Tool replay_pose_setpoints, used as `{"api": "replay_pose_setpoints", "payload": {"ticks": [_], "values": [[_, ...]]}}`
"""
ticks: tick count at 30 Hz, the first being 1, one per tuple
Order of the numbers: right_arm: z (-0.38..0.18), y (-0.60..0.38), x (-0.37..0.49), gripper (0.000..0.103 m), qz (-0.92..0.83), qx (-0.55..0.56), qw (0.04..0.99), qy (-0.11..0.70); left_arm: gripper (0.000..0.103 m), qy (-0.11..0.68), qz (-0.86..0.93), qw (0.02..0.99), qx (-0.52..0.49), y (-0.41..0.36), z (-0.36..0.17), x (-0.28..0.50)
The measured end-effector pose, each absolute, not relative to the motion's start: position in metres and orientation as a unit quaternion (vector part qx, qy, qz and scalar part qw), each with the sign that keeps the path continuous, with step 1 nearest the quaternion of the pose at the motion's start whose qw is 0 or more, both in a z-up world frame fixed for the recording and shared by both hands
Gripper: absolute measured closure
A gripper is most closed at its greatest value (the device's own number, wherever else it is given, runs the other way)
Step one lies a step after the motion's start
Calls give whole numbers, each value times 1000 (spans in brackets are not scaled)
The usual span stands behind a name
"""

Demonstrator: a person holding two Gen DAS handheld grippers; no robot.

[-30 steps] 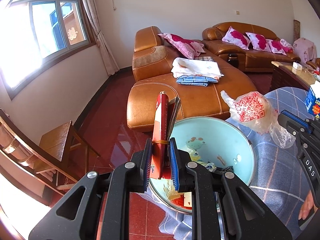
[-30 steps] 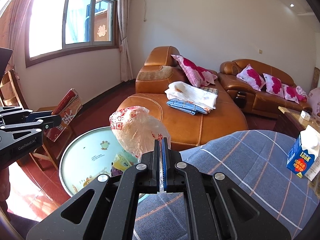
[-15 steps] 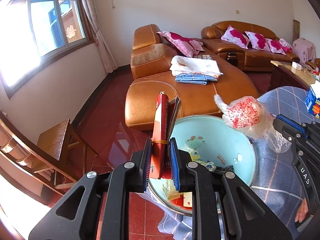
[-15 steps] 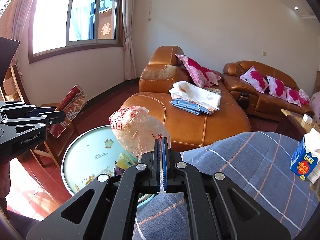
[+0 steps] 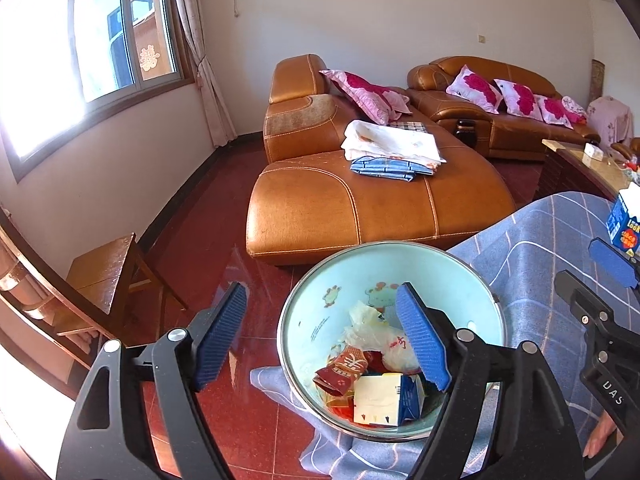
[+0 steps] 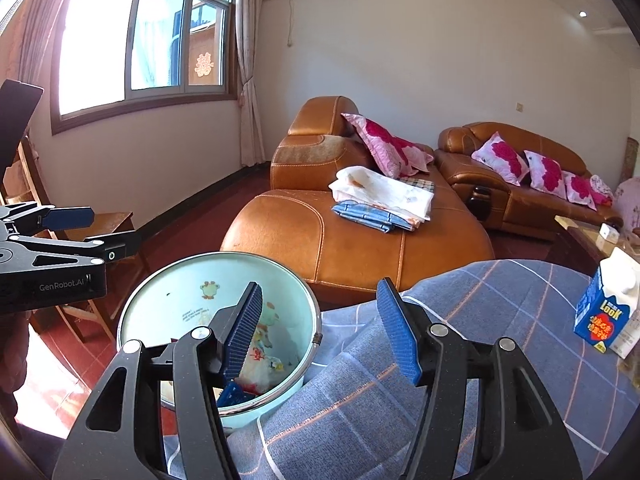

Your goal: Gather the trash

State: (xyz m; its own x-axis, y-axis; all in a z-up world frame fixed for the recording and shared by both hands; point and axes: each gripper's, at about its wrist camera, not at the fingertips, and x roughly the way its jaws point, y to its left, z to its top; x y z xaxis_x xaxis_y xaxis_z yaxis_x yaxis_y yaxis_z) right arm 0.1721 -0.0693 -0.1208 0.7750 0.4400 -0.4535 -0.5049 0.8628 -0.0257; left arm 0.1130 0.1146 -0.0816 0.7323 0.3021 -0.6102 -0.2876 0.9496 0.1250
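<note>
A light blue basin (image 5: 472, 280) (image 6: 168, 288) sits at the edge of a table under a blue checked cloth (image 5: 532, 248) (image 6: 480, 320). It holds trash: a red packet (image 5: 340, 368), a clear plastic bag (image 5: 384, 344) and a white and blue carton (image 5: 386, 400). My left gripper (image 5: 322, 338) is open and empty above the basin's left rim. My right gripper (image 6: 322, 330) is open and empty above the basin's right rim. A blue and white milk carton (image 6: 606, 308) (image 5: 624, 224) stands upright on the cloth at the right.
An orange leather sofa (image 5: 360, 196) (image 6: 352, 236) with folded cloths (image 5: 390, 148) stands behind the basin. A wooden chair (image 5: 108, 276) is at the left on the red tile floor (image 5: 248, 420). A low wooden table (image 5: 580, 164) is at the far right.
Both grippers opened. The red carton left my left gripper and the plastic bag left my right gripper; both now lie in the basin.
</note>
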Motion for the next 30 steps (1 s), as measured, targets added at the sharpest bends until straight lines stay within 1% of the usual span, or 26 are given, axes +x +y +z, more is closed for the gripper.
{"api": "replay_pose_setpoints", "payload": {"ticks": [4, 7, 10, 13, 17, 20, 30], "values": [[-117, -84, 162, 42, 233, -63, 949, 202, 22, 318, 146, 937, 6, 109, -78, 109], [-116, -96, 152, 41, 212, -65, 957, 188, 15, 303, 138, 943, 4, 102, -73, 106], [-116, -109, 146, 36, 196, -52, 963, 180, 15, 300, 131, 945, 8, 95, -71, 104], [-115, -117, 143, 36, 184, -42, 967, 173, 15, 298, 127, 946, 12, 91, -71, 102], [-114, -121, 136, 35, 170, -42, 972, 158, 11, 289, 123, 949, 14, 87, -67, 99], [-114, -120, 133, 32, 165, -47, 974, 150, 11, 288, 121, 950, 15, 85, -68, 97], [-115, -119, 135, 29, 163, -46, 974, 151, 10, 290, 120, 949, 18, 81, -69, 97]]}}
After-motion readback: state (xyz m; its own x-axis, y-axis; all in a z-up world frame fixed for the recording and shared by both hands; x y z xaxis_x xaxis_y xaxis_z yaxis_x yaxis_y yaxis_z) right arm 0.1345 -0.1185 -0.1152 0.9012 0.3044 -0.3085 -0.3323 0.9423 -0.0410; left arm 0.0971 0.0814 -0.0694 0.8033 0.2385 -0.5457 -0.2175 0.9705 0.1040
